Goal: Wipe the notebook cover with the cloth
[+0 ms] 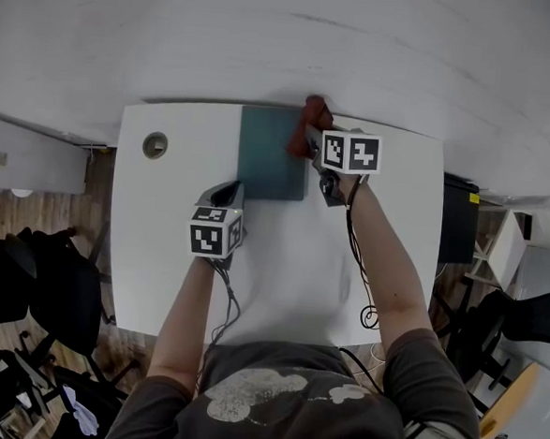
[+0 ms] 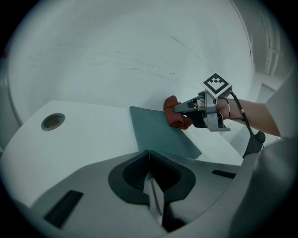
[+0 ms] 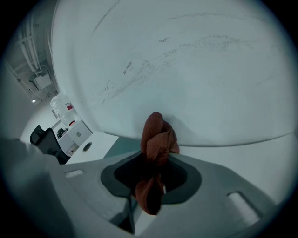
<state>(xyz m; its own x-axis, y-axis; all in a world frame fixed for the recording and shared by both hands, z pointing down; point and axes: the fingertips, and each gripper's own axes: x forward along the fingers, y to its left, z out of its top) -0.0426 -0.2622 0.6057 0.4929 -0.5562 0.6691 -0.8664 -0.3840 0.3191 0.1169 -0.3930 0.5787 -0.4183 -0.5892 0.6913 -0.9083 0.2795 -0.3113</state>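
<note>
A teal notebook point(image 1: 272, 155) lies flat at the far middle of the white table point(image 1: 160, 253), against the wall. My right gripper point(image 1: 311, 139) is shut on a red cloth point(image 1: 311, 113), which hangs bunched over the notebook's far right corner. In the right gripper view the cloth point(image 3: 156, 139) sticks out from between the jaws, with a strip of notebook point(image 3: 122, 146) below. My left gripper point(image 1: 228, 194) is shut and holds nothing, its tip at the notebook's near left corner. The left gripper view shows the notebook point(image 2: 158, 132), the cloth point(image 2: 174, 116) and the right gripper point(image 2: 186, 108).
A round cable hole point(image 1: 155, 145) sits in the table's far left corner. The white wall rises right behind the table. A black cabinet point(image 1: 458, 217) stands off the right edge and dark chairs point(image 1: 26, 281) off the left. A cable point(image 1: 364, 286) trails along the right forearm.
</note>
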